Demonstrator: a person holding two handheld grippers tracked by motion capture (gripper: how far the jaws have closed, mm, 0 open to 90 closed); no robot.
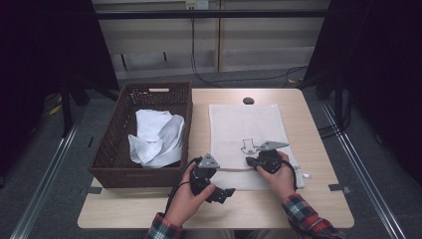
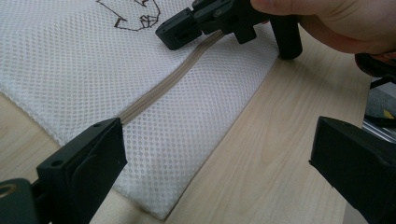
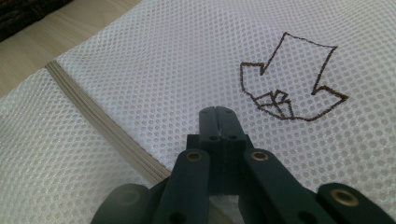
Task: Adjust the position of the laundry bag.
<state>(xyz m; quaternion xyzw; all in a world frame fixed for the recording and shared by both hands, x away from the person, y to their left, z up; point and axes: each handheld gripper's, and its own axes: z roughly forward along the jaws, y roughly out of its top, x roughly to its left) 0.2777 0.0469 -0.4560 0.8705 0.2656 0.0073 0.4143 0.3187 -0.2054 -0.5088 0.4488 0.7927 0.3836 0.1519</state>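
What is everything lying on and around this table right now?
mesh laundry bag: one, white with a brown line drawing, flat on the table's right half
zipper: one, beige, running across the bag near its front edge
basket: one, dark brown wicker, on the table's left side
cloth: white, crumpled in the basket
small dark object: one, at the table's far edge
table: one, light wood
left tool: black, jaws wide open, near the bag's front corner
right tool: black, jaws closed, on the bag at the zipper

Right gripper jaws closed together over white mesh bag, beside beige zipper, near drawn arrow.
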